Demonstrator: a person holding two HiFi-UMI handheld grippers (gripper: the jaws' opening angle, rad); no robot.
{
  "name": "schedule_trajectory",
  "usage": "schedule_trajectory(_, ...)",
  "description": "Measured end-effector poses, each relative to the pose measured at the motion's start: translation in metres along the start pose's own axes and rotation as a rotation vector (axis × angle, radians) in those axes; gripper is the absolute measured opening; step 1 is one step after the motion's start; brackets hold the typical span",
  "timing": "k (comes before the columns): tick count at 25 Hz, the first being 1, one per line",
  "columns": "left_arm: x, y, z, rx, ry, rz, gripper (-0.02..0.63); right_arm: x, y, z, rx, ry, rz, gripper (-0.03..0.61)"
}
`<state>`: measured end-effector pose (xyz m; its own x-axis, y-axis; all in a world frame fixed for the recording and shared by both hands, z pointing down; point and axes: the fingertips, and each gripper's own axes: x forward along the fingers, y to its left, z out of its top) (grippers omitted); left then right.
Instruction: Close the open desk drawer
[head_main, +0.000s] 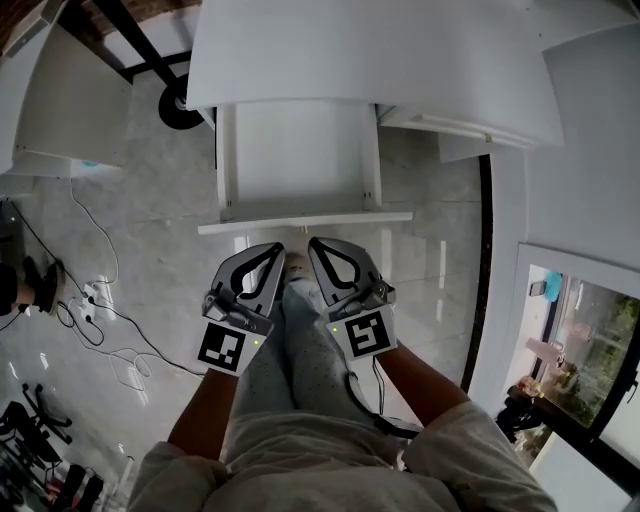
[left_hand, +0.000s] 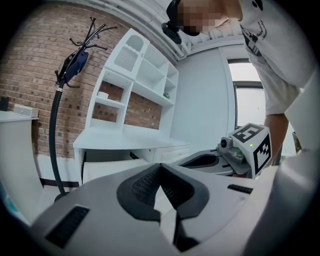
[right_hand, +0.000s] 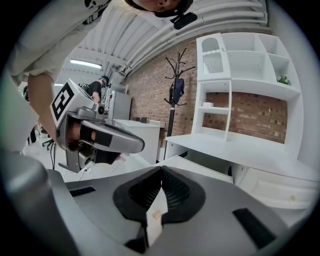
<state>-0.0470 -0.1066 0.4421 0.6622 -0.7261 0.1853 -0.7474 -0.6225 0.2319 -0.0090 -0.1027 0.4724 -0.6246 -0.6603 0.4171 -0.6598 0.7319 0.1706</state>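
Here, one open drawer faces two hand-held grippers.

The open white drawer and the white bench above it look like smooth, matt painted board. The pale grey tiled floor is glossy and mirrors the light. The left gripper and right gripper are matt grey plastic, and their black pads are ribbed. The red-brown brick wall is rough.

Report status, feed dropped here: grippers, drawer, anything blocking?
Left gripper shut, empty. Right gripper shut, empty. Drawer open, both grippers just short of its front panel. Nothing seen in the way.
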Motion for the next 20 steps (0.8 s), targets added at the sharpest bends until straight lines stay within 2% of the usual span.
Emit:
schedule_trajectory(8,0.008,0.014,-0.032,-0.021,0.025,0.032,0.018,0.016,0.009,-0.04,0.007,0.041,0.037,0.032)
schedule_trajectory(16,0.015,0.02,-0.055,0.019,0.054,0.038,0.018,0.032,0.006,-0.075,0.052,0.081,0.018,0.032)
schedule_trajectory(20,0.016,0.024,-0.062,0.025,0.062,0.038,0.018,0.042,0.013,-0.093,0.126,0.112,0.017,0.034)
